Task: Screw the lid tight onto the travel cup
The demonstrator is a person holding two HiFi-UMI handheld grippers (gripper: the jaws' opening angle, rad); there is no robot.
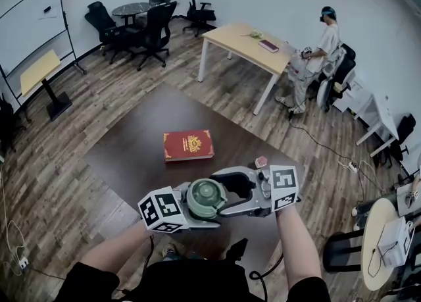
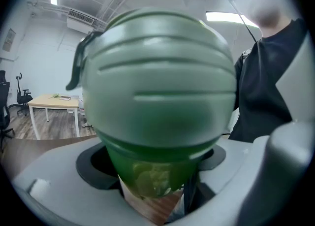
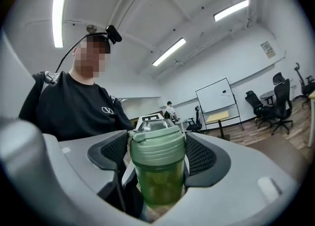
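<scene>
- Tightening looks to be the step in hand: the travel cup (image 1: pixel 205 200) is held in the air over the near edge of the dark counter (image 1: pixel 131 143), between both grippers.
- The left gripper (image 1: pixel 191 212) has its fingers (image 2: pixel 88 163) clamped on the green body.
- The right gripper (image 1: pixel 227 192) comes in from the opposite side, its fingers (image 3: pixel 202 153) closed against the lid (image 3: pixel 157 146).
- Next, I judge, comes another twist of the lid while the body is kept from turning. Whether it is fully seated I cannot tell.
- A red book (image 1: pixel 188 145) lies mid-counter.
- Around are a wood floor, a whiteboard (image 1: pixel 29 24), office chairs (image 1: pixel 154 31) and a pale table (image 1: pixel 247 44) with a person (image 1: pixel 316 57) beside it.
</scene>
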